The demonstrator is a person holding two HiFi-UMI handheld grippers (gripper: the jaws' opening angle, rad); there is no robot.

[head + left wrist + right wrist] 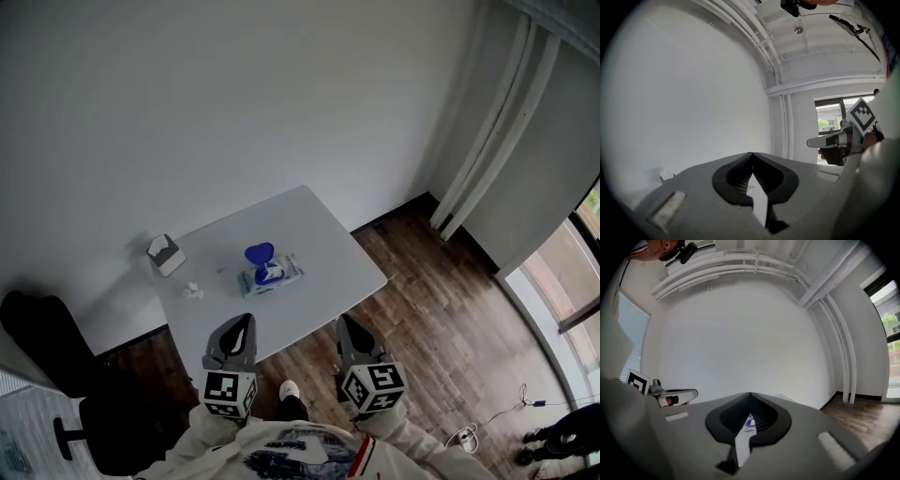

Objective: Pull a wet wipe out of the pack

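The wet wipe pack (272, 275) lies near the middle of the white table (319, 234), its blue lid (259, 253) flipped up. Both grippers hover short of the table's near edge, pointing toward the pack and well apart from it. My left gripper (247, 320) has its jaws closed tip to tip with nothing held, as its own view shows (751, 154). My right gripper (343, 320) is likewise shut and empty (750, 393). A sliver of the pack (749, 422) shows through the gap below the right jaws.
A small tissue box (165, 254) stands at the table's far left and a crumpled white wipe (193, 291) lies near it. A black office chair (56, 356) is on the left. Wooden floor (441, 309) spreads to the right, with curtains (497, 122) by the window.
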